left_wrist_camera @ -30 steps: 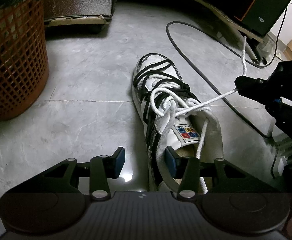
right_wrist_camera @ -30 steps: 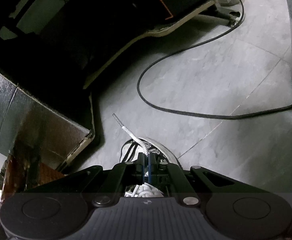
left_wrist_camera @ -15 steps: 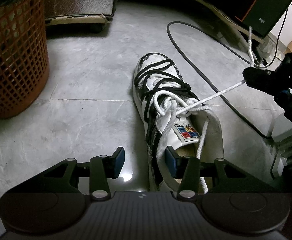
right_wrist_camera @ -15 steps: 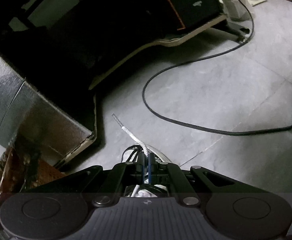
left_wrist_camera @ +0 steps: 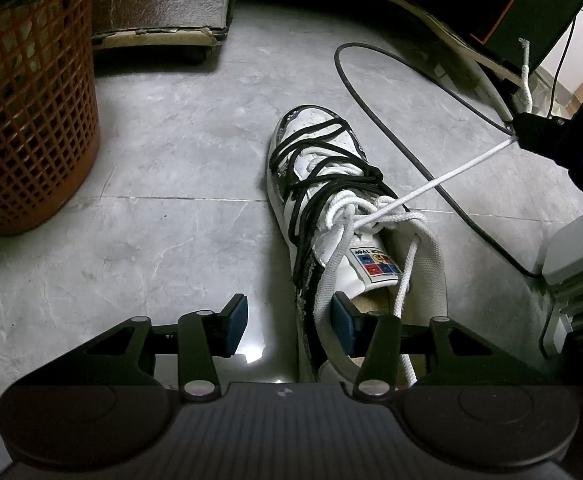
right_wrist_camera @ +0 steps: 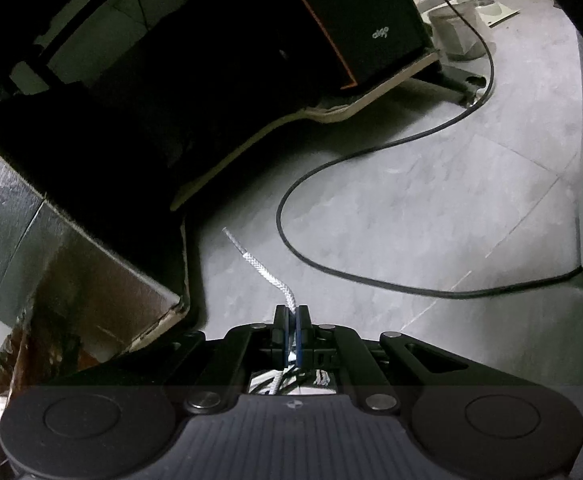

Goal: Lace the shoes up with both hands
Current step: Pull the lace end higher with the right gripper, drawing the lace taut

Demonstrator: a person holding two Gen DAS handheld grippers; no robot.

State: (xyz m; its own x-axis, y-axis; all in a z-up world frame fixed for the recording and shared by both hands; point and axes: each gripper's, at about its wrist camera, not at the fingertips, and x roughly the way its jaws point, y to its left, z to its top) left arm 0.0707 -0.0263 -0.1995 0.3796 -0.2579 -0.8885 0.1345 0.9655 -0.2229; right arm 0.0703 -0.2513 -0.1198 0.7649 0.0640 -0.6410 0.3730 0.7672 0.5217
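A white shoe (left_wrist_camera: 323, 160) with black and white laces stands on the grey floor, toe pointing away. My left gripper (left_wrist_camera: 289, 320) is open, its right pad beside the shoe's collar, nothing between the pads. My right gripper (left_wrist_camera: 521, 136) is shut on the white lace (left_wrist_camera: 443, 178) and holds it taut up and to the right of the shoe. In the right wrist view the gripper (right_wrist_camera: 291, 316) pinches the lace end (right_wrist_camera: 259, 268), which sticks out past the pads. The other lace end (left_wrist_camera: 405, 280) hangs into the shoe opening.
An orange mesh basket (left_wrist_camera: 27, 120) stands at the left. A black cable (left_wrist_camera: 411, 160) curves over the floor right of the shoe. Dark furniture (right_wrist_camera: 211, 80) and a black speaker (right_wrist_camera: 355, 12) stand behind. A grey unit (left_wrist_camera: 579, 264) is at the right.
My right gripper has pulled the white lace further up and to the right, drawing the loose loops over the tongue tighter. The left gripper has stayed open in place.
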